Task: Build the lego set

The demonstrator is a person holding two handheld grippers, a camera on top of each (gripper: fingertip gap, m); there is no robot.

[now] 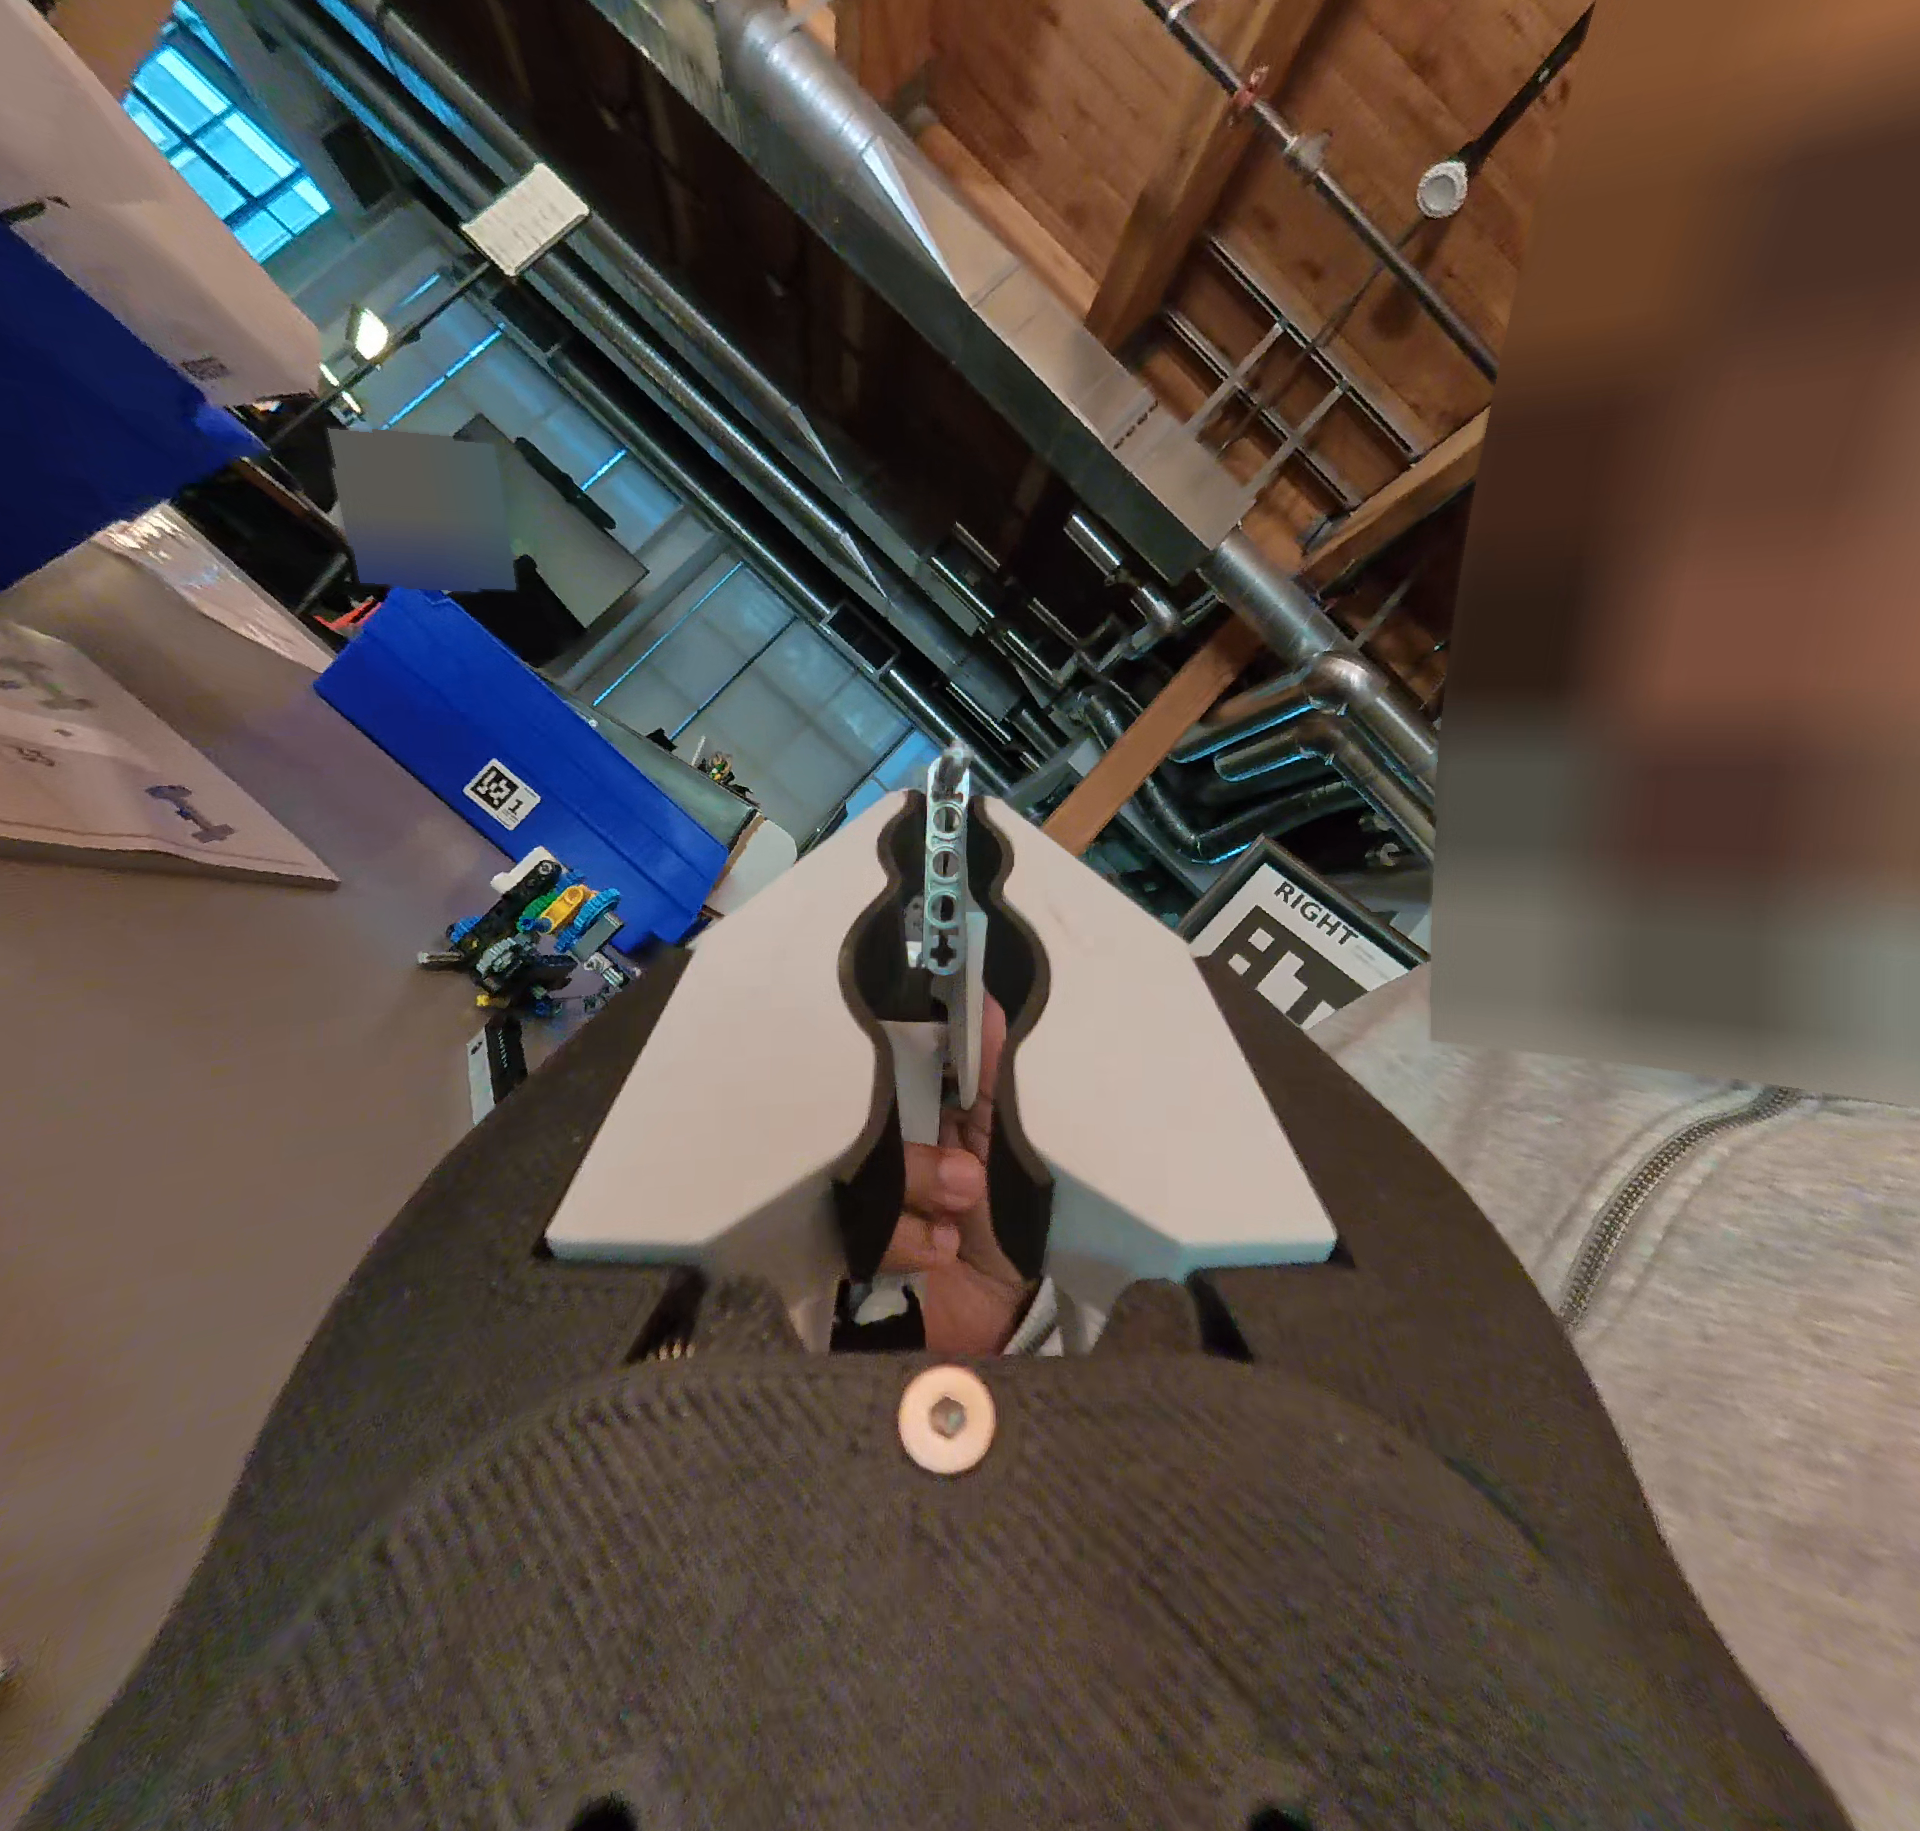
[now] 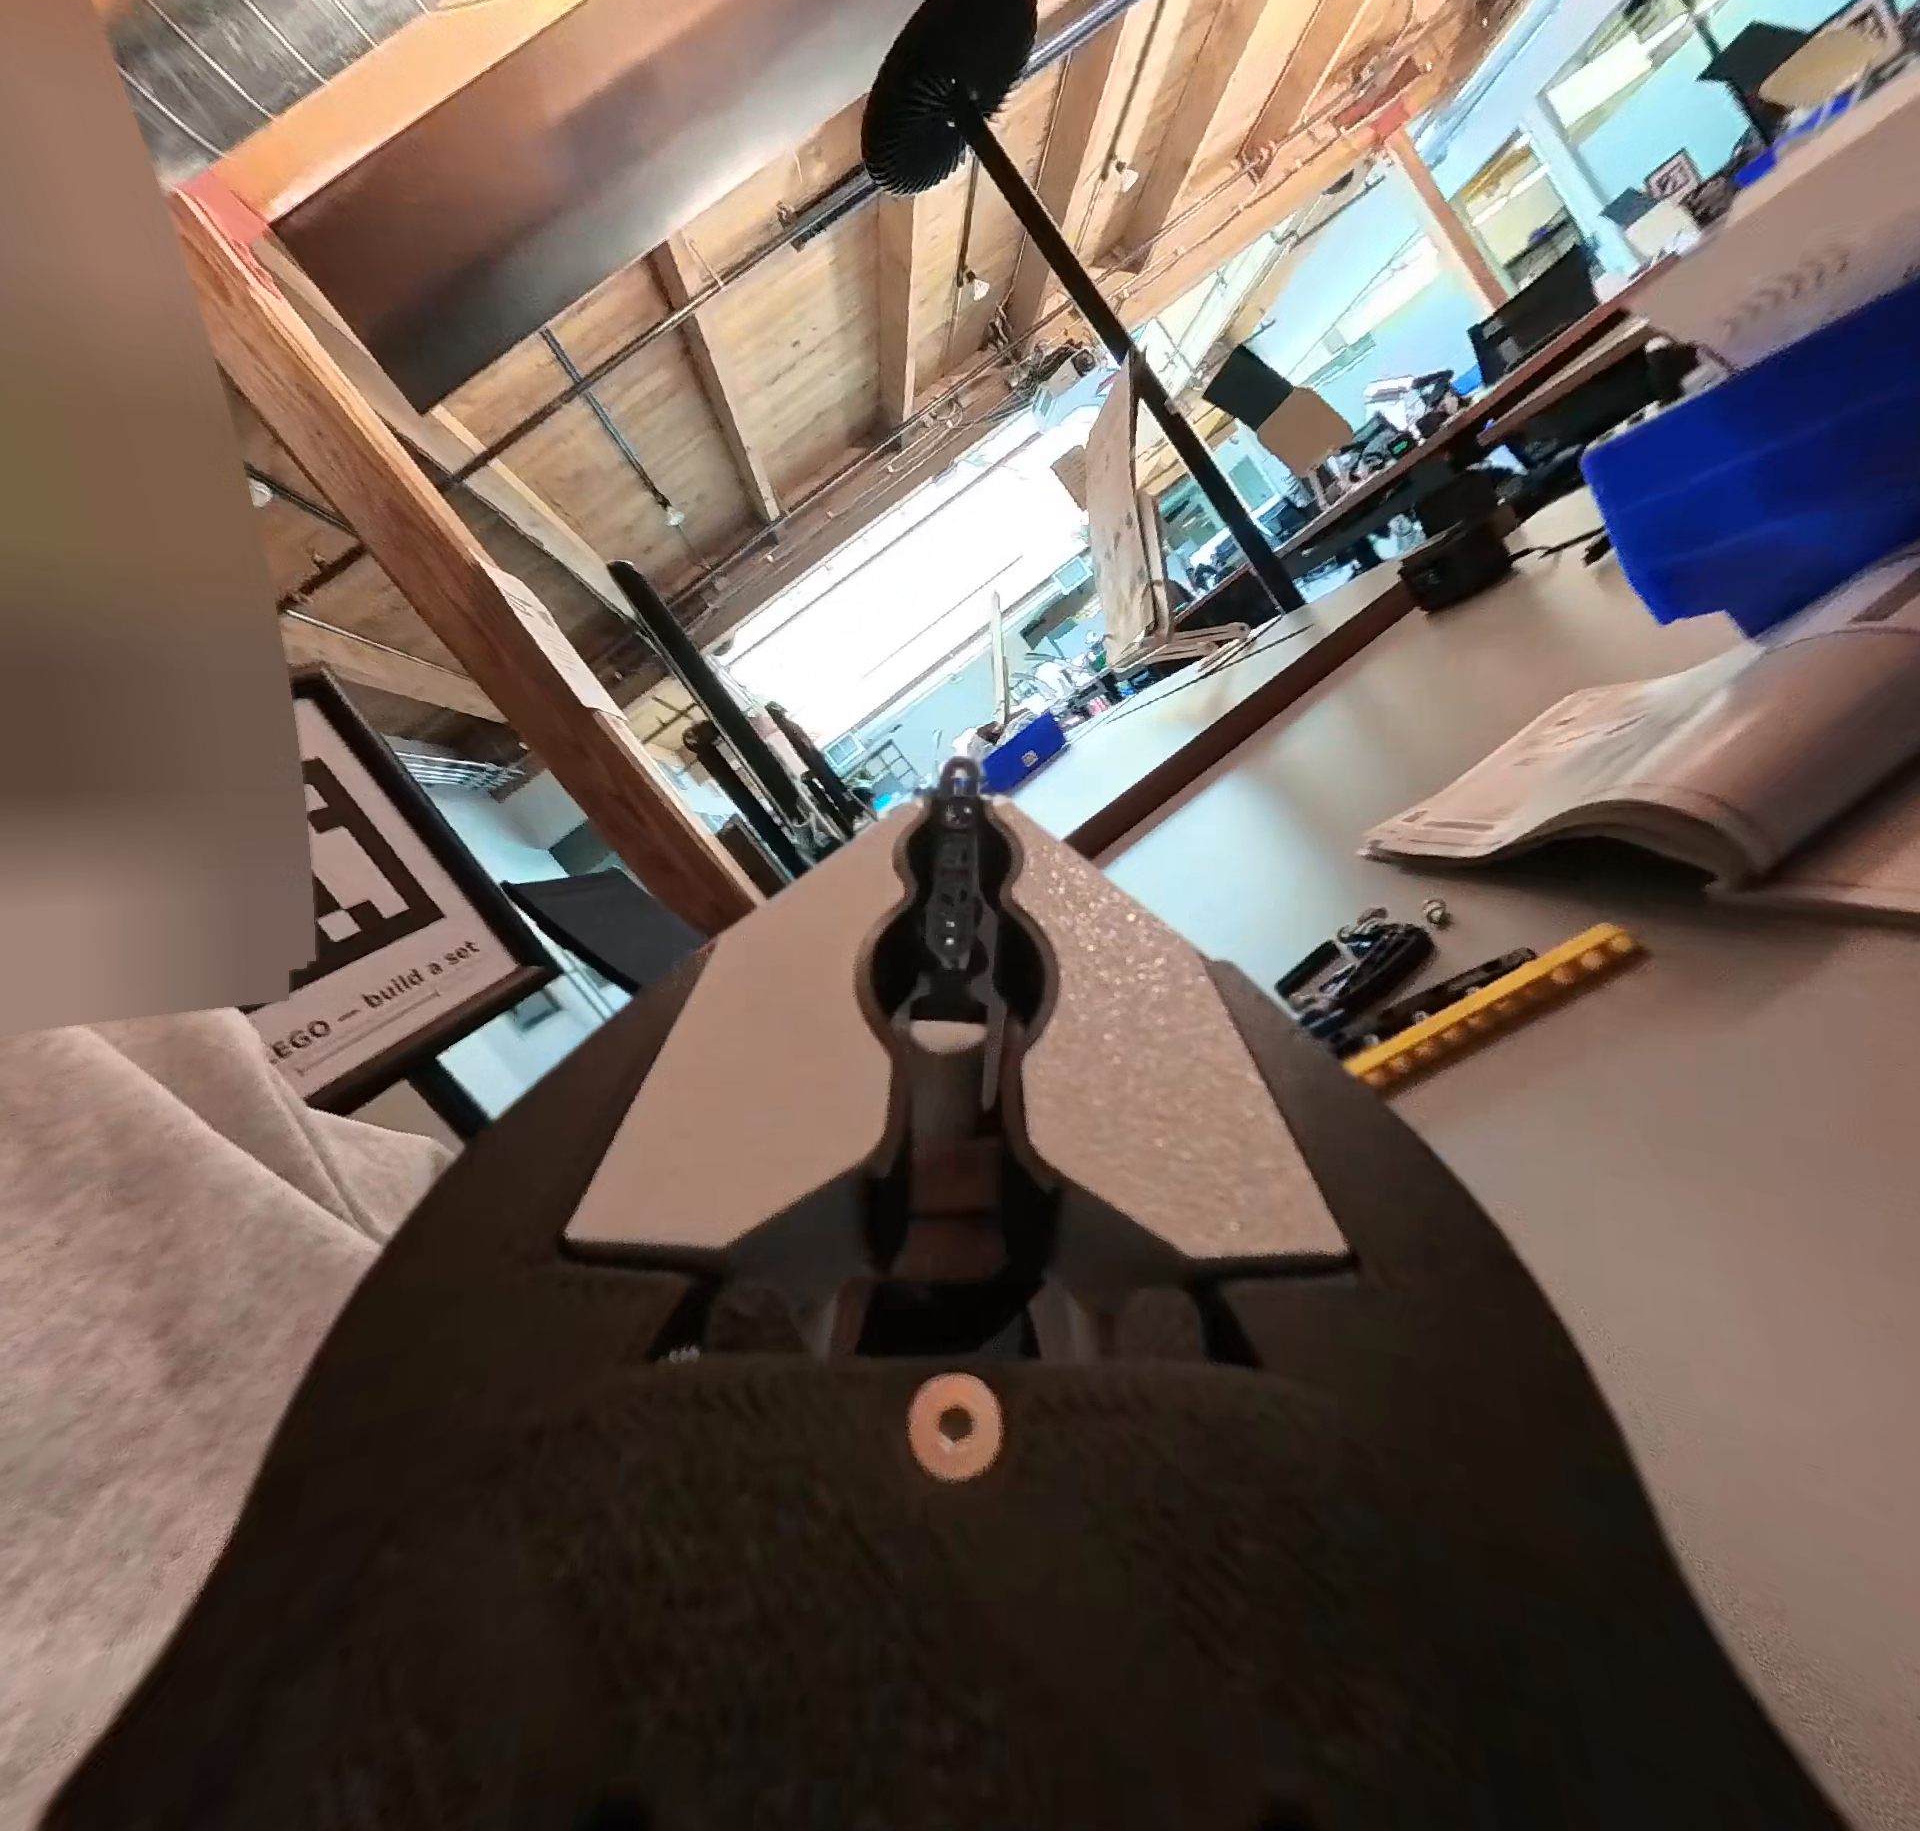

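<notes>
I hold both claws raised off the grey tabletop (image 1: 208,1106) and tilted toward the ceiling, each clamped on one piece, apparently so the two can be brought together in the air.

In the left wrist view, from the left: one open white instruction booklet (image 1: 114,784) lies flat at the tabletop's edge, presumably kept in reach for checking steps. Next to it sits one small part-built lego model of blue, black, green and yellow pieces (image 1: 530,934), parked just in front of one blue plastic bin bearing a square black-and-white marker (image 1: 499,732). A second blue bin (image 1: 83,410) shows at the far left. Then comes my left claw (image 1: 951,794), its two white fingers pressed together on one thin light-grey lego beam with a row of round holes (image 1: 948,888), held edge-on and poking past the tips. One framed black-and-white marker sign (image 1: 1299,960) stands right of it, and a grey sleeve (image 1: 1662,1366) fills the lower right.

In the right wrist view, the same framed sign (image 2: 374,888) stands at the left. My right claw (image 2: 956,794) is clamped on one small dark lego piece (image 2: 954,877), too shadowed to name exactly. To the right, on the tabletop, lie a small cluster of loose black lego pieces (image 2: 1361,960), which I cannot count, one long yellow holed lego beam (image 2: 1496,1002), the open booklet (image 2: 1621,794) and one blue bin (image 2: 1766,493).

I judge the build to be partway along.
</notes>
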